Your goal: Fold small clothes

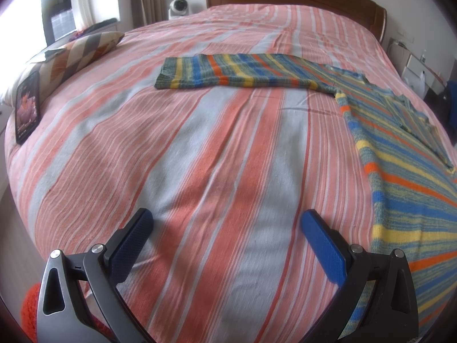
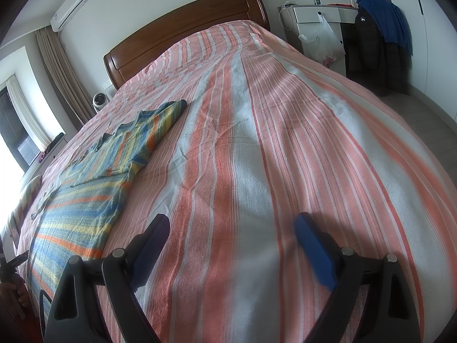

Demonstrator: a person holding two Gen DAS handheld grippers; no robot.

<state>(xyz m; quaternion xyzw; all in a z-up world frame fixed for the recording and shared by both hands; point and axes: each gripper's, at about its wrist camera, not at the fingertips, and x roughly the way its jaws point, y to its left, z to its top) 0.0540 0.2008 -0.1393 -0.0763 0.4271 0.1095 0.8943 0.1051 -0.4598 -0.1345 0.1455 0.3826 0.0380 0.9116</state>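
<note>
A small knitted sweater (image 1: 405, 188) with blue, yellow, orange and grey-green stripes lies spread flat on the bed. One sleeve (image 1: 234, 70) stretches out to the left in the left wrist view. In the right wrist view the sweater (image 2: 85, 200) lies at the left, its other sleeve (image 2: 162, 120) pointing up the bed. My left gripper (image 1: 228, 223) hangs open over bare bedspread, left of the sweater's hem. My right gripper (image 2: 231, 228) is open too, right of the hem, with nothing between its blue pads.
The bed carries a pink, orange and white striped spread (image 1: 200, 157) and has a wooden headboard (image 2: 185, 23). A patterned pillow (image 1: 77, 54) and a phone (image 1: 27, 108) lie at the left edge. A white cabinet (image 2: 317, 14) and dark jacket (image 2: 371, 43) stand to the right.
</note>
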